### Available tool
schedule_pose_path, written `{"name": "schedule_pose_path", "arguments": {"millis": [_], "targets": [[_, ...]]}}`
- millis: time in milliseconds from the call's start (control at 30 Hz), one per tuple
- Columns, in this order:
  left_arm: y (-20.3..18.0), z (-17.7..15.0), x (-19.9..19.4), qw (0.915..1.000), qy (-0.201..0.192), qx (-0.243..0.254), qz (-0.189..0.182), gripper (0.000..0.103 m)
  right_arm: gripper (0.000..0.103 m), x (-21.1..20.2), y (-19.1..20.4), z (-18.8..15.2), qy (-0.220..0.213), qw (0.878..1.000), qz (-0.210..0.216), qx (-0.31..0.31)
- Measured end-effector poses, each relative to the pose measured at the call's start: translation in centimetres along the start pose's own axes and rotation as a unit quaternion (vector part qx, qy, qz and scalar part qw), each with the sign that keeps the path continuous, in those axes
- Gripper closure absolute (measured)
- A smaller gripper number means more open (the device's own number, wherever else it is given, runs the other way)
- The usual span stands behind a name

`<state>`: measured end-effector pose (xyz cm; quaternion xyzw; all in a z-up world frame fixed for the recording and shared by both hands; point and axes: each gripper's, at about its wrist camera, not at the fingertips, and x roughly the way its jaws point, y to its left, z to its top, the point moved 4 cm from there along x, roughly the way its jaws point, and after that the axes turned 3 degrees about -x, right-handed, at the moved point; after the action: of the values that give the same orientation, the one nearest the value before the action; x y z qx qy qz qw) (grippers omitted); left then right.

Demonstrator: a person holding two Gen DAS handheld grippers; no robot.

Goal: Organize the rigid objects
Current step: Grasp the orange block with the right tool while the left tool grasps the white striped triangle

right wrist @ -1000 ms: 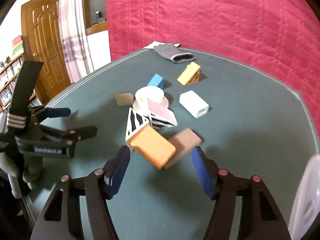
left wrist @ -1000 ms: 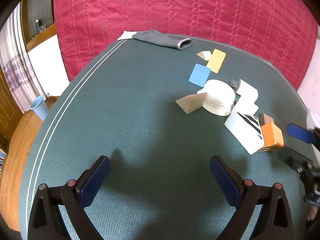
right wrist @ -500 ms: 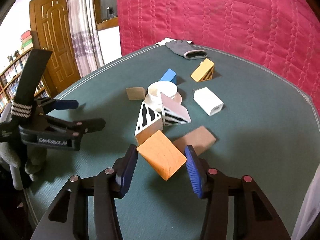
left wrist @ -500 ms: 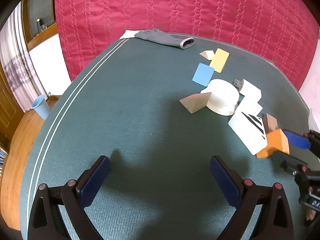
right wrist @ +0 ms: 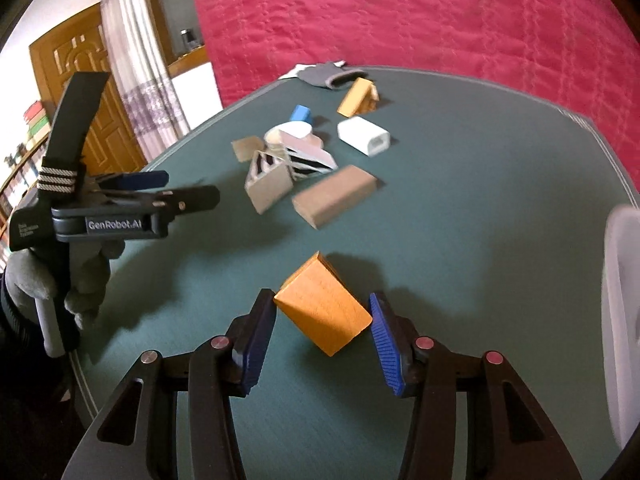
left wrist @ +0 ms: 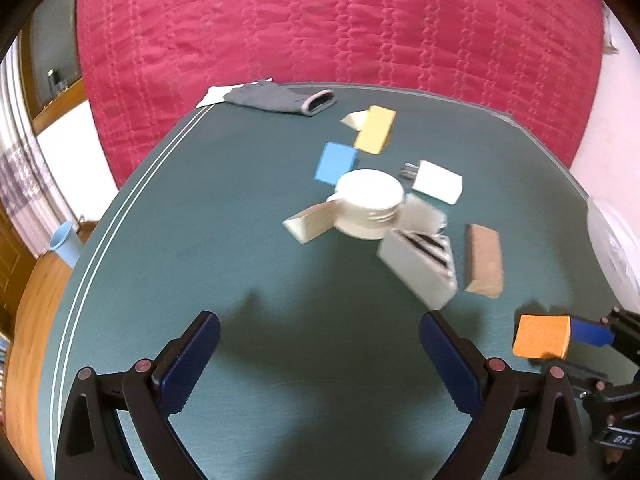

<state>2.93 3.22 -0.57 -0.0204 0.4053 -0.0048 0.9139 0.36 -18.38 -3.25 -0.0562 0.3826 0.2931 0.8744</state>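
Note:
My right gripper [right wrist: 322, 322] is shut on an orange wooden block [right wrist: 322, 306], held clear of the green table; the same orange block [left wrist: 542, 337] shows at the right edge of the left wrist view. A brown block [right wrist: 334, 196] lies just behind it. Beyond sit a striped wedge [right wrist: 268, 178], a white cup [left wrist: 368, 200], a white box [right wrist: 364, 136], a blue block [left wrist: 335, 163] and a yellow block [left wrist: 376, 128]. My left gripper [left wrist: 318, 354] stands open over bare table, with nothing between its fingers.
A grey glove [left wrist: 280, 98] lies at the far edge of the green table [left wrist: 200, 220]. A white container [right wrist: 622, 320] stands at the right. A red quilt [left wrist: 340, 24] hangs behind. A gloved hand [right wrist: 60, 280] holds the left gripper handle.
The right gripper closed on the orange block, lifted it off the pile and drew it back toward the near right. The left gripper shifted slightly, still open.

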Motion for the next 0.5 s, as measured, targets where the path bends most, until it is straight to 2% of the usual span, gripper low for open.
{"name": "schedule_pose_path", "arguments": {"millis": [300, 500], "targets": [[-3.2, 1.4, 1.0, 0.9996, -0.011, 0.024, -0.012, 0.002, 0.054, -0.5, -0.7, -0.6, -0.003, 1.000, 0.003, 0.013], [-3.9, 2.3, 2.6, 0.9998, -0.004, 0.014, -0.014, 0.008, 0.054, -0.5, -0.7, -0.5, -0.003, 1.000, 0.003, 0.015]]}}
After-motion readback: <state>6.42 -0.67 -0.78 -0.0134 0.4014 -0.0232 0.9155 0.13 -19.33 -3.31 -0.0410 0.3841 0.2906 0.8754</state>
